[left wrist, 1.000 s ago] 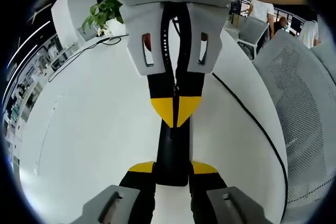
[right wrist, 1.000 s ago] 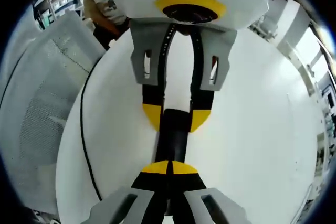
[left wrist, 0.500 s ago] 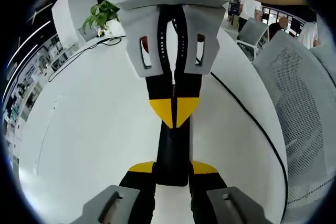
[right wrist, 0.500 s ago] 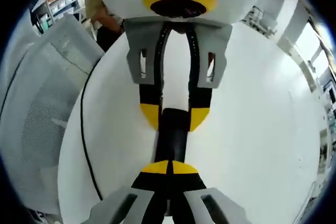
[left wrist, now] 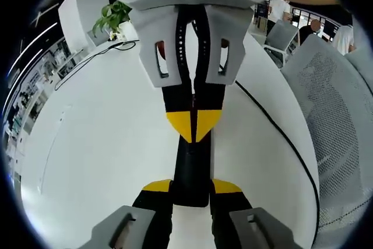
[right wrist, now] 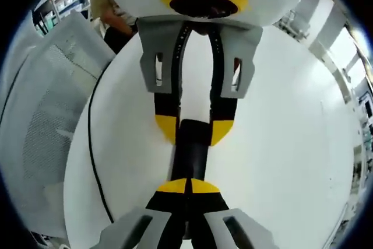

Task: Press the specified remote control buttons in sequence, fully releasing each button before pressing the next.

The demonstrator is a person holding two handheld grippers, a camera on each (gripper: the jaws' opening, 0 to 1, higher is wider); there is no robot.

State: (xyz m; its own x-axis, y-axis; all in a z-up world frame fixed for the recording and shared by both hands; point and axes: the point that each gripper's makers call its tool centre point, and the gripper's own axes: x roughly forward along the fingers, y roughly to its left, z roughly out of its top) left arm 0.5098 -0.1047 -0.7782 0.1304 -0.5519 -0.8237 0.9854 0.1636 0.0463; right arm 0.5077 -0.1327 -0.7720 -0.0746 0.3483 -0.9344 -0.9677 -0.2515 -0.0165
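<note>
A slim black remote control lies lengthwise on the white table. My left gripper is shut on its near end, one yellow-tipped jaw on each side. From the far side my right gripper comes in shut, its joined yellow tips resting on the remote's top face. In the right gripper view the remote runs away from my shut right gripper, whose tips touch it. Beyond, the left gripper clamps the far end. The buttons are hidden.
A black cable runs along the table's edge. Grey mesh chairs stand beside the table, also seen as a mesh chair. A potted plant stands at the far end. People are in the background.
The right gripper's body rocks slightly over the remote while its tips stay on the same spot. The left gripper's hold on the remote is unchanged.
</note>
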